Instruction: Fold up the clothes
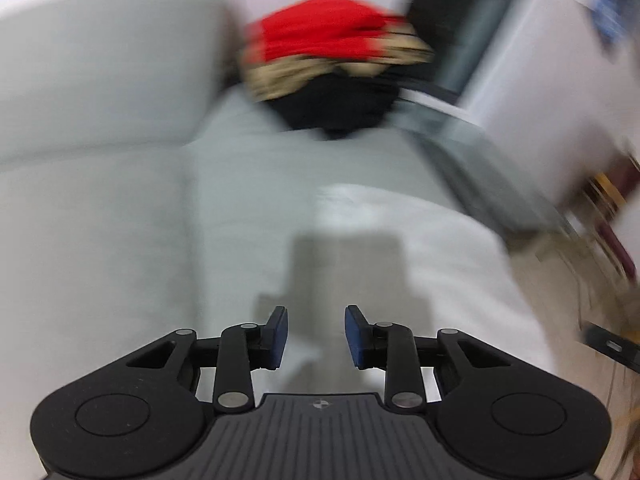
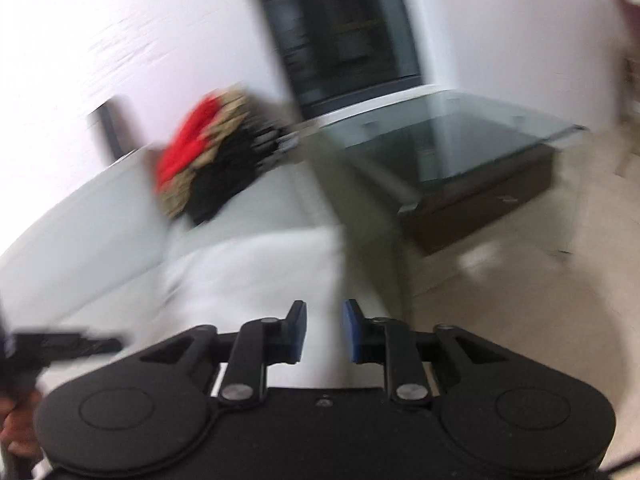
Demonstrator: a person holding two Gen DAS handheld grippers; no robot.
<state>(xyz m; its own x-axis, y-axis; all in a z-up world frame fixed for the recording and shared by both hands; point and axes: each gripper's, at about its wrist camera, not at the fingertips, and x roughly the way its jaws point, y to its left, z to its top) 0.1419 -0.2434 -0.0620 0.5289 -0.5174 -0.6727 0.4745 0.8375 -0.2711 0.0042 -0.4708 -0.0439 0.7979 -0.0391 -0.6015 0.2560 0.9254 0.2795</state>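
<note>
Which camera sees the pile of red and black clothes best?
The left wrist view: the clothes pile sits near the middle, large, though blurred. The right wrist view shows it smaller, off to the left and more smeared.

Two grippers: the left gripper and the right gripper. One white garment lies on one grey sofa. One pile of clothes shows three colours, perhaps three pieces; blur prevents certainty. One glass tabletop.

A pale grey sofa stands against white walls, beside a glass-topped table (dark wooden base) on beige floor.
</note>
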